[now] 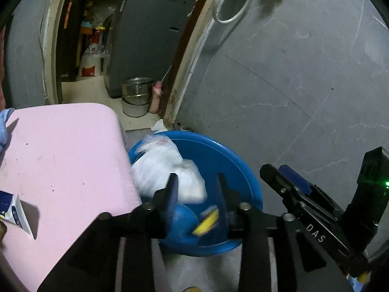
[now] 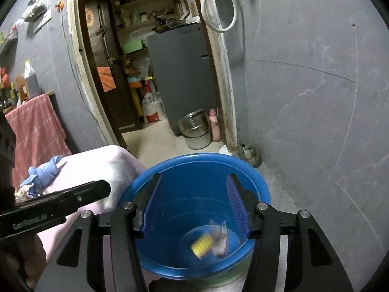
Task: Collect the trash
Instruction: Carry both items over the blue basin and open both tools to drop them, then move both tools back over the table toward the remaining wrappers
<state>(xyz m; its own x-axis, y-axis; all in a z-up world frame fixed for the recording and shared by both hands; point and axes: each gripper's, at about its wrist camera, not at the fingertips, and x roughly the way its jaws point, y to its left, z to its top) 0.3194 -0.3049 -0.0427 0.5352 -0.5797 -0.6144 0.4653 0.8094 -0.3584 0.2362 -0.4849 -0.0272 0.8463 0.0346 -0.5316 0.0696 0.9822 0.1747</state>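
Observation:
A blue plastic bucket (image 1: 233,163) stands on the floor beside a pink surface (image 1: 60,160). In the left wrist view my left gripper (image 1: 198,182) is open over the bucket, and a white plastic bag (image 1: 160,170), blurred, is just below its fingers inside the bucket. A yellow wrapper (image 1: 206,223) lies at the bottom. In the right wrist view my right gripper (image 2: 193,182) is open over the bucket (image 2: 257,182), with the blurred yellow wrapper (image 2: 203,244) and a crumpled pale scrap (image 2: 220,239) below it. The right gripper also shows in the left wrist view (image 1: 279,170).
A white and blue carton (image 1: 13,211) and blue cloth (image 2: 43,172) lie on the pink surface. An open doorway (image 2: 155,73) behind holds steel pots (image 2: 195,129), a pink bottle (image 2: 215,126) and a grey appliance (image 2: 180,73). A grey wall (image 2: 316,97) is to the right.

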